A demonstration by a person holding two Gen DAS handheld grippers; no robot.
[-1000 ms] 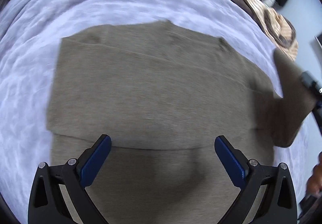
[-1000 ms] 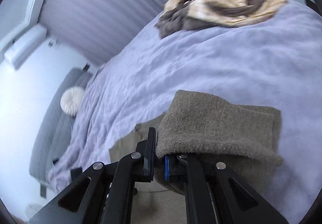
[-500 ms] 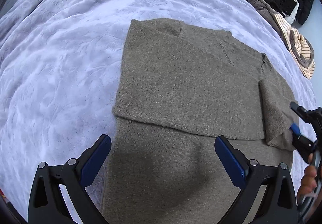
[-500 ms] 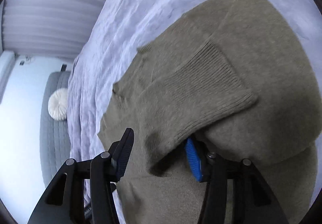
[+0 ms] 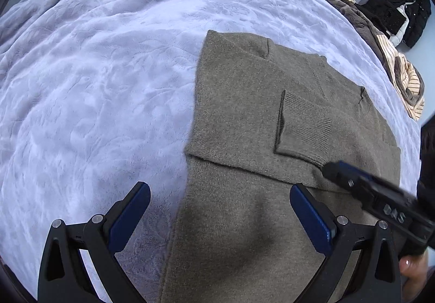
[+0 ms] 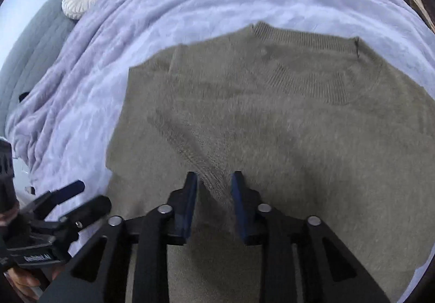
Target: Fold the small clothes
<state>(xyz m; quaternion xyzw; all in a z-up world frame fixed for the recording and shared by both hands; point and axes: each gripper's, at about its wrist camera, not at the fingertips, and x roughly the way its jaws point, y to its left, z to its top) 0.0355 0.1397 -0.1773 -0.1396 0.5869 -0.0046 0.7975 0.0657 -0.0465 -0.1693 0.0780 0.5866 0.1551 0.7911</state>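
Note:
An olive knitted sweater lies flat on the lavender bedspread, its left side folded inward. One sleeve lies folded across the chest, ribbed cuff on top. My left gripper hovers wide open over the sweater's lower left edge, holding nothing. My right gripper stands low over the sweater; its jaws are opening. A ridge of the sleeve runs between its tips, and the pads are clear of it. In the left wrist view the right gripper reaches in from the right.
A heap of striped and brown clothes and a black garment lie at the bed's far right. A round white cushion rests by the grey headboard. The left gripper shows at lower left in the right wrist view.
The right gripper carried the sleeve over the sweater's body, lowered it and opened, leaving it flat. The left gripper slid left, so the sweater now sits further right in its view.

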